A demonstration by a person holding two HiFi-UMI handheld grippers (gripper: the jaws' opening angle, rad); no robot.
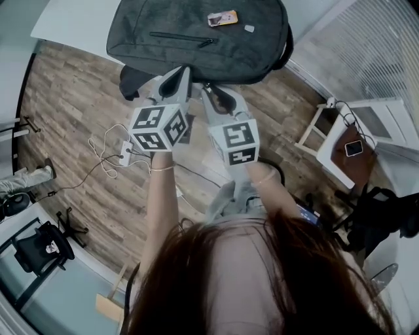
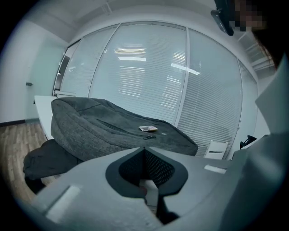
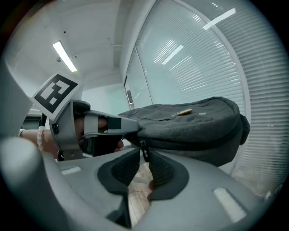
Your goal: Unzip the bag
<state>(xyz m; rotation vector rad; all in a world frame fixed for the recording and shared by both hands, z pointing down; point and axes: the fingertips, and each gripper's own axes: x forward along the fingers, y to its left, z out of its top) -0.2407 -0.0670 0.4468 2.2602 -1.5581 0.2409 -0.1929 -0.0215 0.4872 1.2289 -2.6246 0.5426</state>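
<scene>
A dark grey backpack [image 1: 196, 33] [image 2: 104, 126] [image 3: 194, 126] lies flat on a white table [image 1: 72, 19]. Its front pocket zipper [image 1: 183, 37] is closed, and a small card [image 1: 222, 18] rests on top. Both grippers are at the bag's near edge. My right gripper [image 1: 211, 91] [image 3: 143, 153] is shut on a dark zipper pull [image 3: 144, 150] that hangs from the bag's side seam. My left gripper [image 1: 178, 77] [image 2: 144, 150] is shut, its tip against the bag's edge just left of the pull. I see nothing between its pads.
A black bundle [image 1: 134, 82] sits below the table's edge at the left. A power strip with cables [image 1: 121, 154] lies on the wood floor. A white side table with a phone [image 1: 353, 147] stands right. A black chair [image 1: 39, 248] is bottom left. Blinds back the table.
</scene>
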